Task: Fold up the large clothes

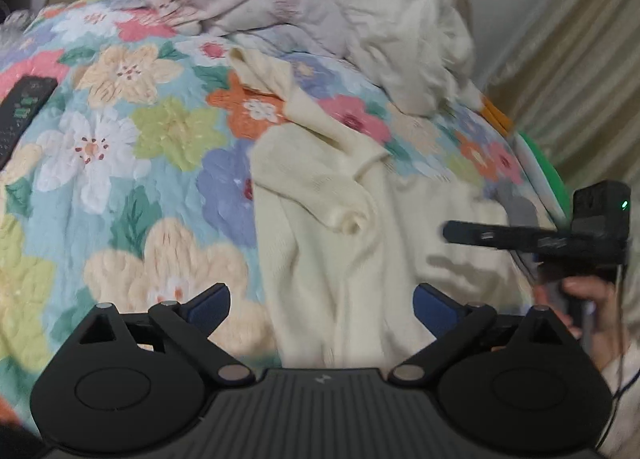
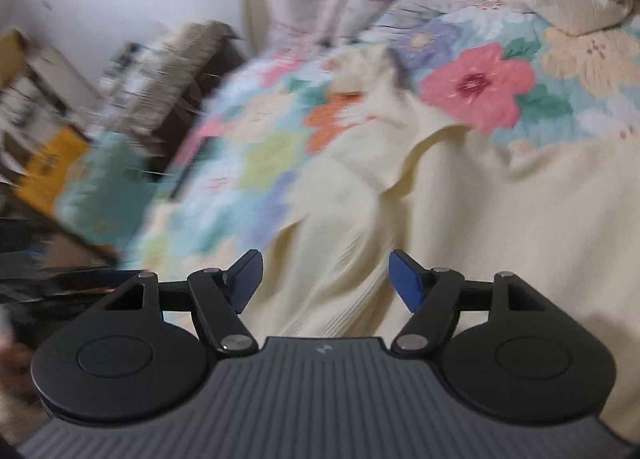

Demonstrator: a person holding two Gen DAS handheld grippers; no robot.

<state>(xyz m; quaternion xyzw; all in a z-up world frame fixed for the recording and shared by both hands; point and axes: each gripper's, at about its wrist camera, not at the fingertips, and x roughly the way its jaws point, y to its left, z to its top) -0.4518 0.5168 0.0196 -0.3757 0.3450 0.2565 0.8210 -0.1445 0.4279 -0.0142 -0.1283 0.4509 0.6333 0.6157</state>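
The left gripper (image 1: 322, 305) has its jaws spread wide, and nothing is between the blue pads (image 1: 210, 305). It hangs above the near part of a cream sweater (image 1: 340, 195) and does not touch it, as far as the left view shows. The right gripper (image 2: 325, 279) is also wide apart and empty; below its fingers is the ribbed cream knit of the same sweater (image 2: 440, 199), but the picture is blurred, so contact I cannot tell. In the left view the right gripper (image 1: 476, 237) comes in from the right side, lying almost level over the sweater, and a hand (image 1: 588, 299) holds its handle from below.

The sweater lies crumpled on a flowered bedspread (image 1: 120, 131), one sleeve reaching away toward a heap of pale bedding (image 1: 400, 19) at the far end. A dark remote control (image 1: 20, 107) lies on the bedspread at the left edge, well apart from the sweater
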